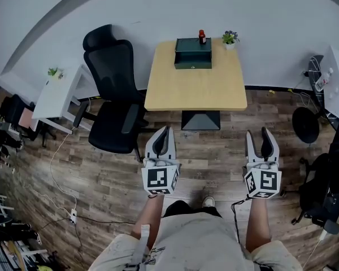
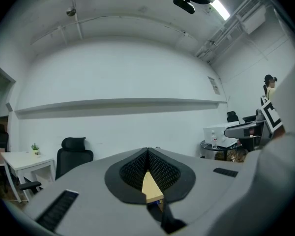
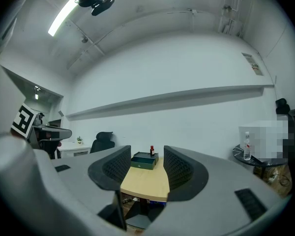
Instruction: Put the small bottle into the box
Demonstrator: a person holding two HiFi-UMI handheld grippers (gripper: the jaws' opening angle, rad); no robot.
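The small dark-red bottle (image 1: 202, 36) stands at the far edge of the wooden table (image 1: 195, 89), just behind the dark green box (image 1: 193, 53). Both grippers hover over the floor, well short of the table. My left gripper (image 1: 163, 133) has its jaws shut with nothing in them; in the left gripper view (image 2: 147, 151) only a sliver of table (image 2: 151, 187) shows between them. My right gripper (image 1: 263, 135) is open and empty. In the right gripper view (image 3: 146, 152) the box (image 3: 144, 161) and bottle (image 3: 152, 150) show far off between the jaws.
A black office chair (image 1: 113, 89) stands left of the table, with a white side desk (image 1: 56, 95) beyond it. A small potted plant (image 1: 230, 37) sits on the table's far right corner. A black stool (image 1: 305, 125) and a water bottle (image 1: 323, 79) are at right. Cables lie on the floor.
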